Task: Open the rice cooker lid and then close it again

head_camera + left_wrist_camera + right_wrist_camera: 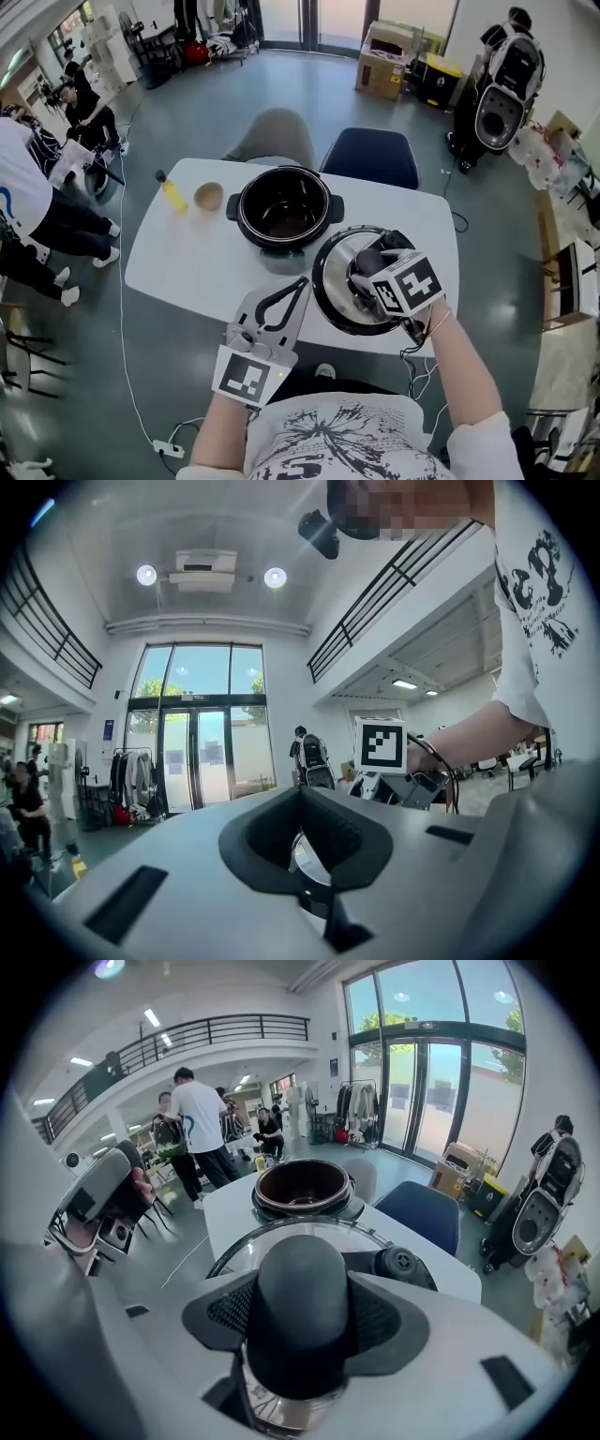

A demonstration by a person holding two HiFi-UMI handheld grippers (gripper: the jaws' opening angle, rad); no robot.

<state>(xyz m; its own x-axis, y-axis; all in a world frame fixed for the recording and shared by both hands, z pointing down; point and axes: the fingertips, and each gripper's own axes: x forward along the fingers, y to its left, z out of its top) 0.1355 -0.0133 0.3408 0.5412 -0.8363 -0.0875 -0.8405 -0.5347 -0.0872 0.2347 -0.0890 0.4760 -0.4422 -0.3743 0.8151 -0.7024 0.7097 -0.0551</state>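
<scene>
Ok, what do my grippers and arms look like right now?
Both the left gripper and right gripper are light grey plastic with black textured linings inside the jaws. Each carries a white cube printed with black square markers. The arms are bare below the short sleeves of a white T-shirt with a black print. A thin dark cable loops at the right wrist.

- Lid (336, 286) — polished metal, glossy
- Knob (300, 1288) — smooth matt black plastic
- Pot (284, 211) — dark, glossy lining
- Counter (187, 253) — smooth white, slight sheen
</scene>
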